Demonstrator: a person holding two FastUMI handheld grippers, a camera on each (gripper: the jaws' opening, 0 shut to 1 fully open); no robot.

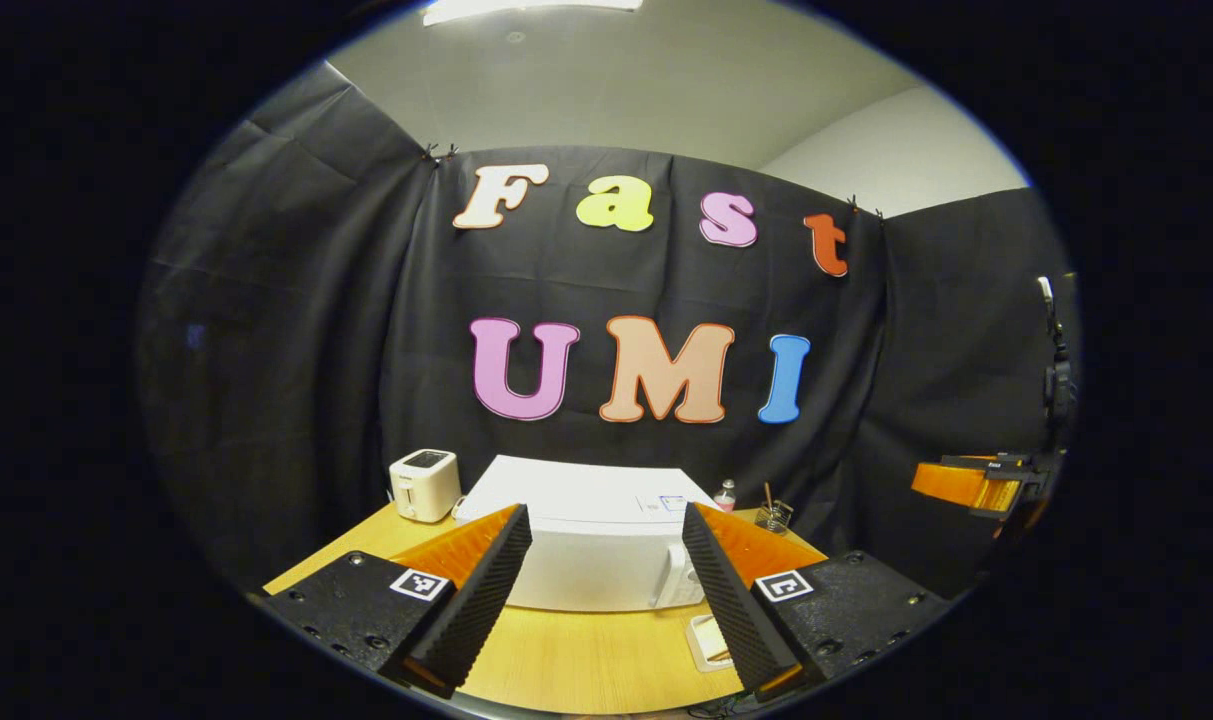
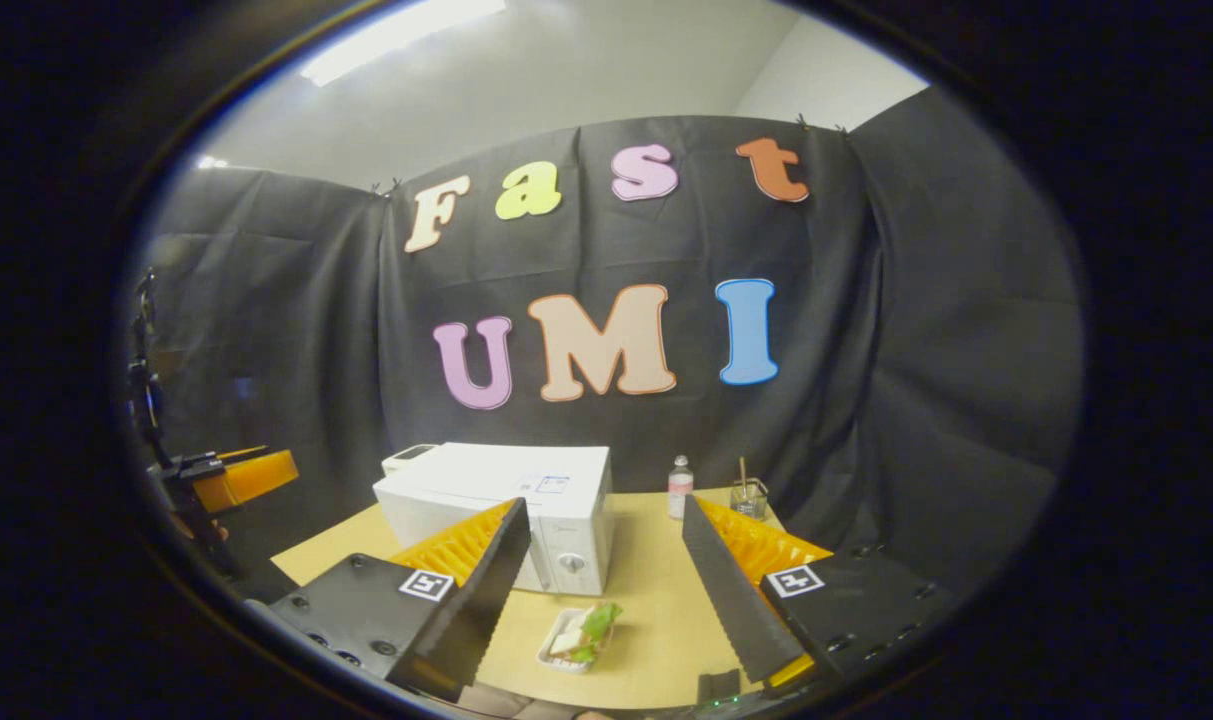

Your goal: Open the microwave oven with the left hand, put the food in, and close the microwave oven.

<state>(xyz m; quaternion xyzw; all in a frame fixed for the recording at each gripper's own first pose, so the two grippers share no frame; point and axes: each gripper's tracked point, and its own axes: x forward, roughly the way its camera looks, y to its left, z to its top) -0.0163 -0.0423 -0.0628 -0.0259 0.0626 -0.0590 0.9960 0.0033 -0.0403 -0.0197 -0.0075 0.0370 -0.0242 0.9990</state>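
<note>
Right gripper view: my spread, empty fingers (image 2: 606, 590) frame the sandwich tray (image 2: 578, 636) lying before the closed microwave (image 2: 506, 510); left fingers (image 1: 606, 590) gape too.

Left claw (image 1: 606, 600) is pointing forward at 12 o'clock, level, its fingers (image 1: 486, 590) spread wide with nothing between them. Right claw (image 2: 606, 600) is likewise facing 12 o'clock, fingers (image 2: 736, 590) parted and gripping nothing. In the left gripper view, the right claw is showing at 3 o'clock, raised and well apart.
</note>
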